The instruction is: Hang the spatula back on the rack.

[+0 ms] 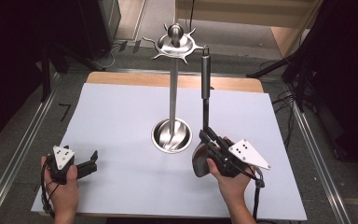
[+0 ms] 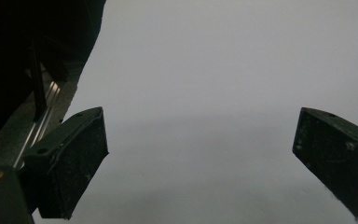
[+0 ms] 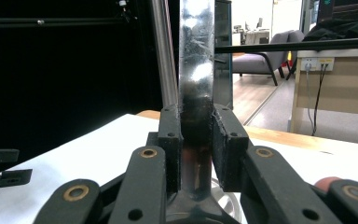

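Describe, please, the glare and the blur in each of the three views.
High view: bright glare on the steel stand's base and top knob; dark surroundings. Left gripper view: soft and dim, the white table featureless between spread jaws. Right gripper view: the utensil handle shows smeared highlights; the near jaws are slightly blurred, the office background overexposed.

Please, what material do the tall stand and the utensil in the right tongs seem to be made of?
The stand looks like polished metal, probably stainless steel: its pole and round base give mirror reflections. The utensil has a brushed silvery metal handle with bright glints; its lower stem and head look darker, material unclear. The right tongs clamp that stem.
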`<action>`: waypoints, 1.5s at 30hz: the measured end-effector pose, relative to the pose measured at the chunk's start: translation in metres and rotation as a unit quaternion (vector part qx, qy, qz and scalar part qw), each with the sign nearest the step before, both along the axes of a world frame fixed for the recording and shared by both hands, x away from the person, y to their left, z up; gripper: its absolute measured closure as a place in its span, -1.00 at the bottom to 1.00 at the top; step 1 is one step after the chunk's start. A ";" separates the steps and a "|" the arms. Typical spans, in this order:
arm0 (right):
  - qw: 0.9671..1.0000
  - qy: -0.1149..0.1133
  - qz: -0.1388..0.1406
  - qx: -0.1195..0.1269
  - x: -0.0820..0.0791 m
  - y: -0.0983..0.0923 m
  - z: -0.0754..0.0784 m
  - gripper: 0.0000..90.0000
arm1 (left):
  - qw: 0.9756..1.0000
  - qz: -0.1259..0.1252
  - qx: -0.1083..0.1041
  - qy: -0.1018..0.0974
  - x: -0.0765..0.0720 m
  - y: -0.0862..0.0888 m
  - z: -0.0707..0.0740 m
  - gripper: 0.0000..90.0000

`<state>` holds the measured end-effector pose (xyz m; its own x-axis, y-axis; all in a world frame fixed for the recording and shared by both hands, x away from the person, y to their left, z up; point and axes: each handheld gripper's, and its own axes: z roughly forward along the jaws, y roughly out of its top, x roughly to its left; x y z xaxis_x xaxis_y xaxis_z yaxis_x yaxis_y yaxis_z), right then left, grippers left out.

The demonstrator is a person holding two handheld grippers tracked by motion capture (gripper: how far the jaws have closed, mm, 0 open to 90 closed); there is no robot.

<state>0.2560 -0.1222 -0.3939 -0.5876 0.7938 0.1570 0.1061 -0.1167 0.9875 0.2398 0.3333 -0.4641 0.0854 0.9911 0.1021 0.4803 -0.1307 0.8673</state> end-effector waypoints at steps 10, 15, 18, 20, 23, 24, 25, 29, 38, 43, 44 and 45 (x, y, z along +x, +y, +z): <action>1.000 0.007 0.021 -0.005 0.012 0.000 -0.003 0.70 | 1.000 0.000 0.003 -0.001 0.000 0.000 0.000 -0.91; 1.000 0.002 0.012 -0.019 0.018 0.001 -0.004 0.70 | 1.000 0.000 0.003 -0.003 -0.001 0.000 0.000 -0.91; 1.000 0.001 0.013 -0.026 0.024 0.001 -0.004 0.70 | 1.000 -0.002 0.004 0.000 0.000 0.000 0.000 -0.91; 1.000 0.003 0.013 -0.028 0.029 0.002 -0.005 0.69 | 1.000 -0.001 0.004 0.003 0.001 -0.001 0.000 -0.92; 0.999 0.003 0.009 -0.037 0.035 0.006 -0.005 0.69 | 1.000 -0.001 0.004 0.003 0.001 -0.001 0.000 -0.91; 0.999 0.004 0.006 -0.040 0.037 0.007 -0.005 0.69 | 1.000 -0.001 0.004 0.003 0.001 -0.001 0.000 -0.91; 0.999 0.005 0.004 -0.042 0.038 0.008 -0.005 0.69 | 1.000 -0.001 0.003 0.002 0.000 -0.001 0.000 -0.91; 0.999 0.009 -0.001 -0.040 0.043 0.011 -0.005 0.68 | 1.000 0.000 0.000 -0.001 0.000 0.000 0.000 -0.91; 0.999 0.028 0.002 -0.037 0.048 0.008 -0.004 0.68 | 1.000 -0.001 0.001 0.002 0.001 0.000 0.000 -0.92; 0.999 0.033 -0.004 -0.042 0.047 0.006 -0.004 0.57 | 1.000 -0.001 0.001 0.002 0.000 0.000 0.000 -0.91; 0.998 0.034 -0.005 -0.043 0.047 0.006 -0.004 0.54 | 1.000 -0.001 0.001 0.002 0.000 0.000 0.000 -0.91; 0.998 0.036 -0.005 -0.043 0.046 0.005 -0.004 0.48 | 1.000 0.000 0.001 0.002 0.000 0.000 0.000 -0.91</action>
